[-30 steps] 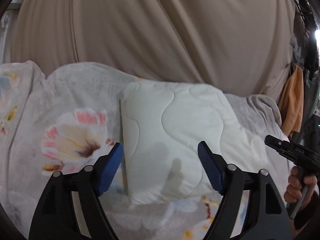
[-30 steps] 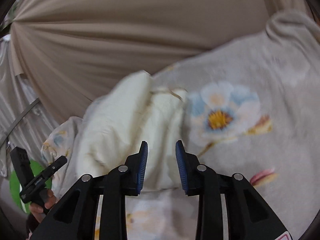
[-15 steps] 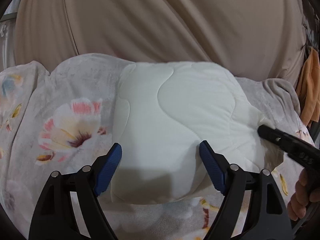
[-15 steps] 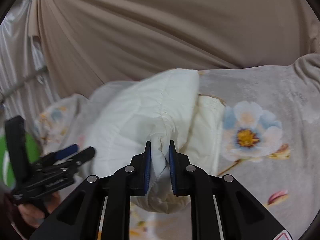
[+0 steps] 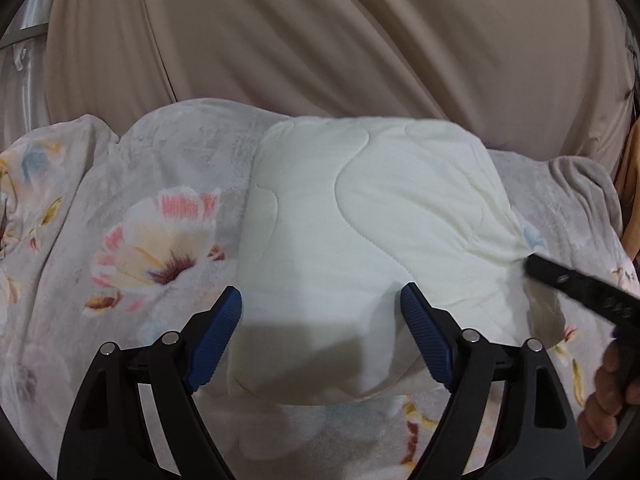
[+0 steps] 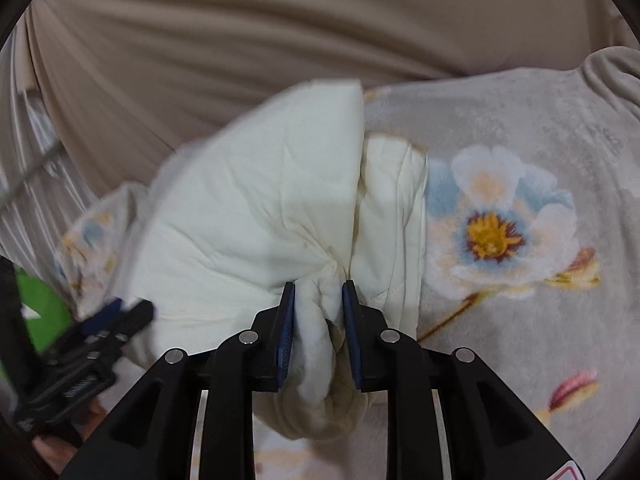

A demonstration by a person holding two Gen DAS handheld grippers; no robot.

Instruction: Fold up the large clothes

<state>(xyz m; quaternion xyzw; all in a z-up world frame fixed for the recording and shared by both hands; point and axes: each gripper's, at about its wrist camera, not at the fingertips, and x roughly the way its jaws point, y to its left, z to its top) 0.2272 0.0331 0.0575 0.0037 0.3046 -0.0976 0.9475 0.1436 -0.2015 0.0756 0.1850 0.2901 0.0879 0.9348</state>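
A cream quilted garment [image 5: 360, 216] lies folded in a thick bundle on a grey floral blanket [image 5: 152, 216]. My left gripper [image 5: 322, 312] is open, its blue pads on either side of the bundle's near edge, holding nothing. My right gripper [image 6: 318, 300] is shut on a bunched corner of the cream garment [image 6: 260, 208], with cloth squeezed between the pads and hanging below them. In the left wrist view the right gripper [image 5: 536, 268] touches the bundle's right edge. In the right wrist view the left gripper [image 6: 120, 316] shows at the lower left.
A beige curtain [image 5: 320, 40] hangs close behind the blanket. An orange cloth [image 5: 630, 168] hangs at the far right. A green object [image 6: 40, 304] shows at the lower left in the right wrist view. The blanket [image 6: 520, 160] spreads to the right with a blue flower print.
My right gripper closed on the garment's corner and keeps hold of it. My left gripper moved in closer over the bundle's near edge, still open.
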